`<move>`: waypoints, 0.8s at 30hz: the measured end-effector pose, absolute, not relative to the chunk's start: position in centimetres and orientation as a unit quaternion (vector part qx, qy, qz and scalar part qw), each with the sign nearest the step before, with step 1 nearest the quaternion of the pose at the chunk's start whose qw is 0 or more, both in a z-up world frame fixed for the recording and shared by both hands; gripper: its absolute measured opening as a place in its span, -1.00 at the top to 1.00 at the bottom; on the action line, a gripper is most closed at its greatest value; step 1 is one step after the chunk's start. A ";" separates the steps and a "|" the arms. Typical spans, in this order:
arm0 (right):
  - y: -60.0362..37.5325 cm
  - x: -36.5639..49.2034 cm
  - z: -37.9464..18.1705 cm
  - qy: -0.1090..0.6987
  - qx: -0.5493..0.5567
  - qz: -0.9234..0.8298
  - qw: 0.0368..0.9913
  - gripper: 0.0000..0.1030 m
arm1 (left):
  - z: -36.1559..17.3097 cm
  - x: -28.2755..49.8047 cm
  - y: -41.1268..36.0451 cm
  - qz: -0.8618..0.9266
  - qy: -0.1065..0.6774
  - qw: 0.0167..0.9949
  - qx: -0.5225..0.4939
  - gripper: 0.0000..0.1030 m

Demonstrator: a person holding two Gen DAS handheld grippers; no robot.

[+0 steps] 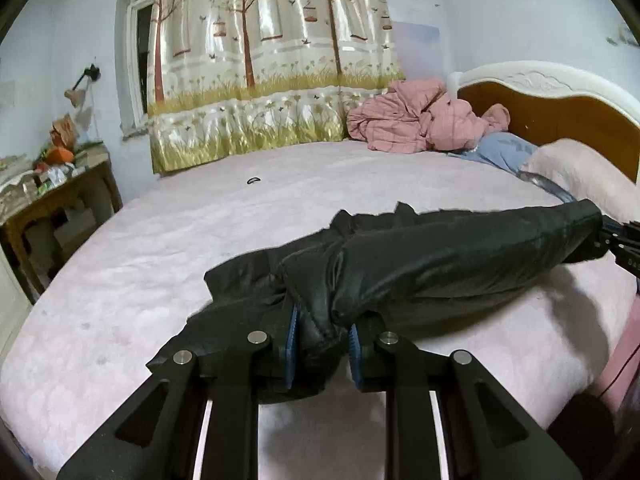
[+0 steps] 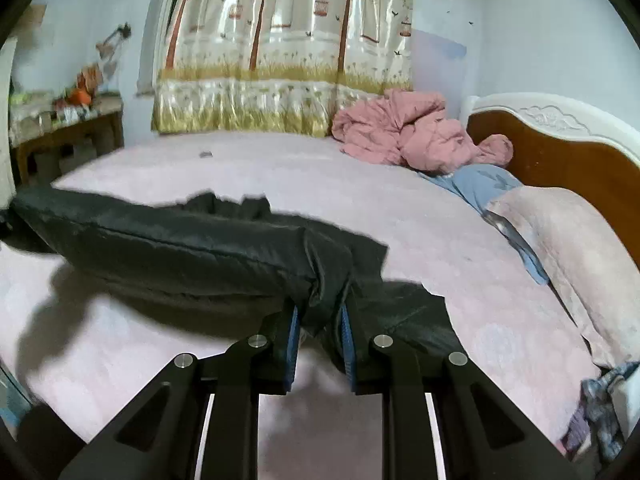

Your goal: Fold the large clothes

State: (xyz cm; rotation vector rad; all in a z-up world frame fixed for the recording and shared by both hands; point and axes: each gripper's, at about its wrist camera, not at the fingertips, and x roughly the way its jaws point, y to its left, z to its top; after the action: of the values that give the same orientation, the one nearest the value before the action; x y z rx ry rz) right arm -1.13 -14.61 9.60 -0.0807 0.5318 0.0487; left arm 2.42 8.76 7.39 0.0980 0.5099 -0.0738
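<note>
A black padded jacket [image 1: 440, 256] hangs stretched in the air above the pink bed [image 1: 160, 256], held at both ends. My left gripper [image 1: 322, 340] is shut on a bunched edge of the jacket, blue pads pressing the fabric from both sides. Its far end reaches the right gripper [image 1: 624, 240] at the right edge of the left wrist view. In the right wrist view the black jacket [image 2: 180, 248] runs off to the left, and my right gripper [image 2: 320, 332] is shut on its near corner. Part of the jacket droops below toward the sheet [image 2: 440, 240].
A pink quilted coat [image 1: 416, 124] and a blue garment [image 1: 496, 152] lie near the wooden headboard [image 1: 568, 120], with a pink pillow [image 2: 580, 248] beside them. A cluttered wooden side table [image 1: 60, 196] stands left of the bed. A small dark hair tie [image 1: 253, 180] lies on the sheet. A tree-print curtain [image 1: 272, 60] hangs behind.
</note>
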 end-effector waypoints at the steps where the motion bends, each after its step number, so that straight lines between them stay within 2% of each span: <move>1: -14.5 -0.3 10.2 0.259 -0.036 0.027 0.965 0.61 | 7.7 3.8 8.9 -0.032 0.257 0.965 0.046 0.61; 10: -12.4 12.9 10.5 0.286 -0.065 0.012 0.956 0.61 | 7.7 15.5 8.7 -0.026 0.309 0.950 0.047 0.55; 16: -12.2 21.5 6.1 0.365 -0.045 0.050 0.928 0.61 | 2.3 23.4 9.4 -0.042 0.401 0.914 0.037 0.52; 20: -12.3 24.3 3.3 0.398 -0.033 0.068 0.914 0.59 | -0.1 25.3 9.0 -0.047 0.424 0.904 0.038 0.44; 24: -13.2 24.8 2.1 0.402 -0.016 0.071 0.913 0.45 | -0.9 25.7 9.3 -0.051 0.429 0.901 0.031 0.29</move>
State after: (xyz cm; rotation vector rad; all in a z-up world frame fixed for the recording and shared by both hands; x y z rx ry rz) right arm 24.80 -13.21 2.10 -0.0321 0.8285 0.1472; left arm 25.65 9.29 -0.86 0.0639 0.8875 -0.1058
